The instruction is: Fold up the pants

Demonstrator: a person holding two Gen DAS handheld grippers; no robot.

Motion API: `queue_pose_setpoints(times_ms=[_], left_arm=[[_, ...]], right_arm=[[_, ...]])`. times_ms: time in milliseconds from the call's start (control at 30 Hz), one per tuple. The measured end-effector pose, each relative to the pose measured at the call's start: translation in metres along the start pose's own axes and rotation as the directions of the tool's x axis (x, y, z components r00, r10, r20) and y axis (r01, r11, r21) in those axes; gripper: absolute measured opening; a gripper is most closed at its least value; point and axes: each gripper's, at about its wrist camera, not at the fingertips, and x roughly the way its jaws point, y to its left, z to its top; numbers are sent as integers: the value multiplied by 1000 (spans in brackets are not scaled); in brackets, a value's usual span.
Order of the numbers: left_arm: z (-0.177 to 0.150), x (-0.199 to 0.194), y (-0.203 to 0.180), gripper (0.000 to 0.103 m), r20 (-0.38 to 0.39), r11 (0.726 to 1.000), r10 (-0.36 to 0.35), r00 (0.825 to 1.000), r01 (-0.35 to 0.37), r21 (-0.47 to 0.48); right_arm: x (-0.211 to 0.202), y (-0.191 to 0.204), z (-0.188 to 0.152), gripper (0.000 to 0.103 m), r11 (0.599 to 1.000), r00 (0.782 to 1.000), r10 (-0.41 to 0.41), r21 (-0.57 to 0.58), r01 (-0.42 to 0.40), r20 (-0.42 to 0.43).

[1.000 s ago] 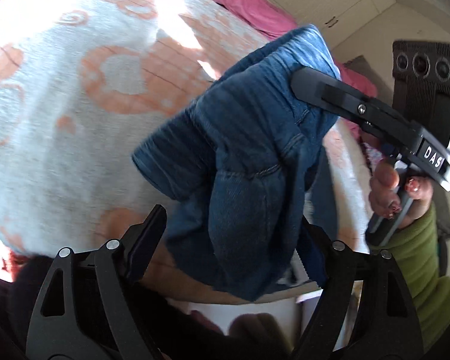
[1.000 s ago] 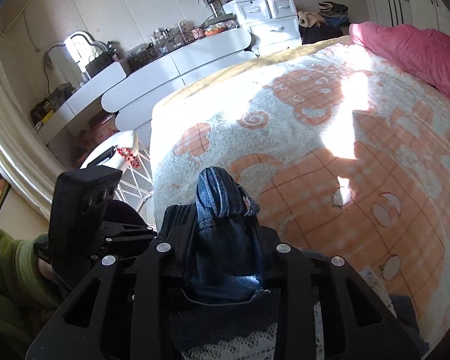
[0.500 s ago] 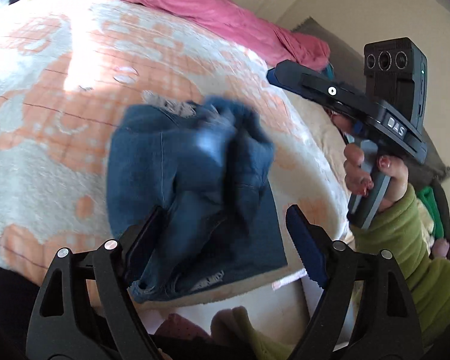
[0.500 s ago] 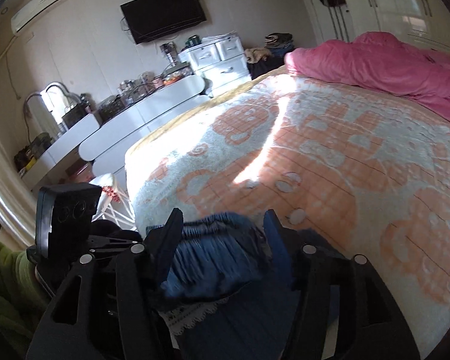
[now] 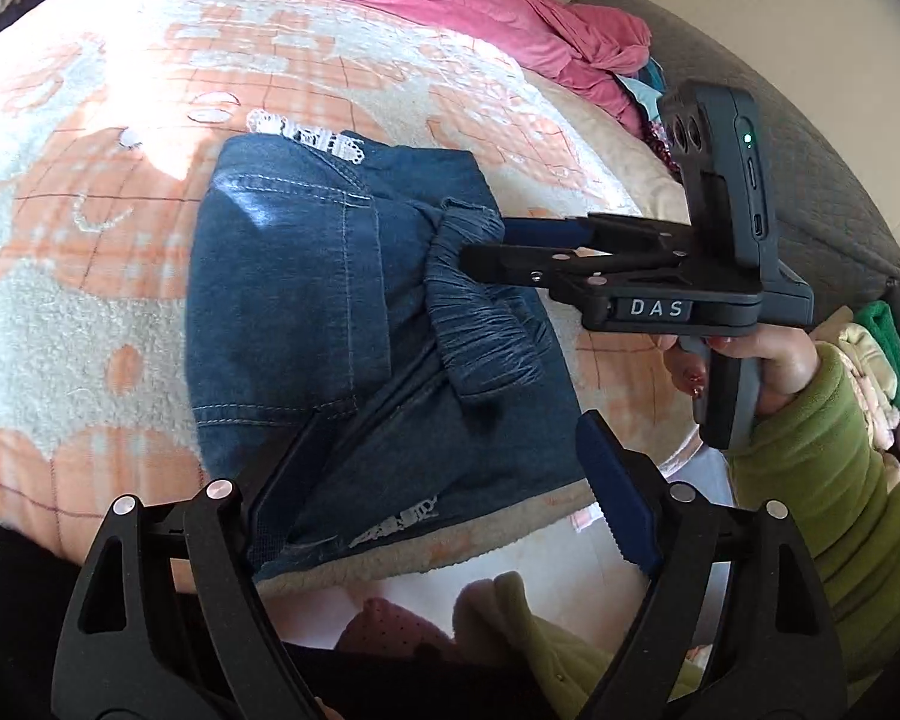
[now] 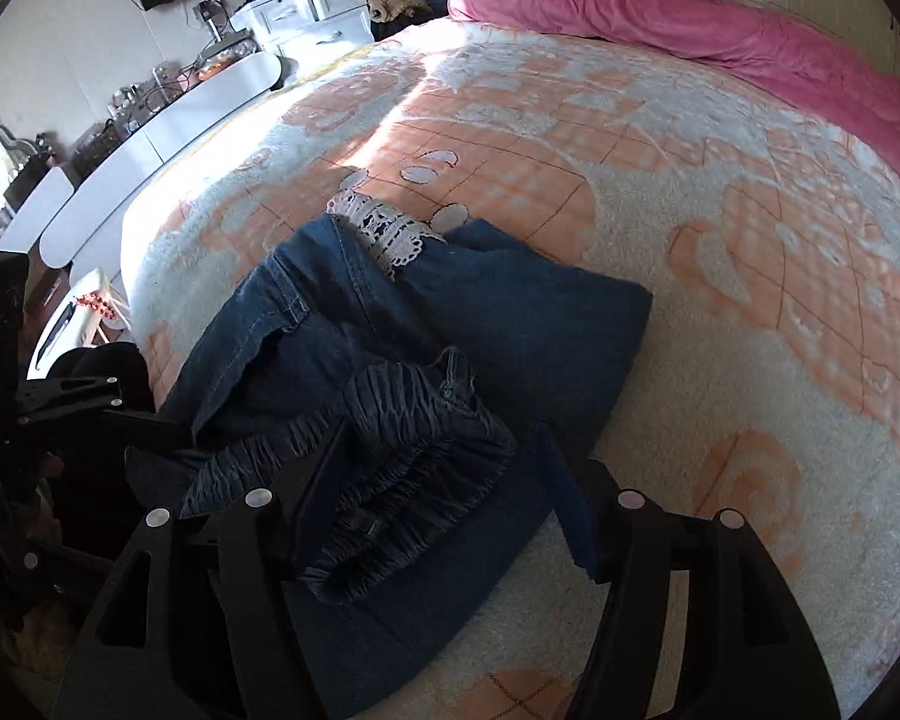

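Blue denim pants with white lace trim lie folded in a bundle near the bed's front edge; they also show in the right wrist view. The gathered waistband lies on top. My left gripper is open just above the bundle's near end, holding nothing. My right gripper is open, its jaws standing on either side of the waistband without squeezing it. In the left wrist view the right gripper reaches in from the right beside the waistband.
The bed carries a white and orange fluffy blanket. A pink duvet lies along the far side. White drawers and a vanity stand to the left. Stacked clothes sit at the right.
The pants were held up in both grippers, then dropped onto the blanket. Both grippers have opened and let go. The bundle now lies still.
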Motion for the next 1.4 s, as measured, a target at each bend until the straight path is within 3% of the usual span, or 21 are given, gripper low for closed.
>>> queue_pose_setpoints(times_ms=[167, 333, 467, 733, 1100, 1400], left_arm=[[1, -26, -7, 80, 67, 996, 77, 995, -79, 32], [2, -36, -9, 80, 84, 994, 97, 992, -101, 34], [1, -47, -11, 83, 106, 993, 111, 988, -116, 38], [9, -56, -11, 90, 141, 984, 164, 976, -171, 42], [20, -53, 3, 92, 147, 975, 214, 966, -220, 24], [45, -26, 28, 92, 110, 964, 263, 959, -265, 5]], right_arm=[[-18, 5, 3, 66, 1000, 999, -29, 0, 29, 46], [-46, 15, 4, 67, 1000, 992, -19, 2, 19, 125], [-69, 23, 2, 74, 1000, 982, -28, 0, 29, 186], [-111, 44, -19, 75, 1000, 956, -4, -24, 11, 294], [-121, 83, -55, 75, 996, 954, 25, -92, 3, 300], [-88, 117, -75, 75, 983, 971, 61, -184, -18, 231]])
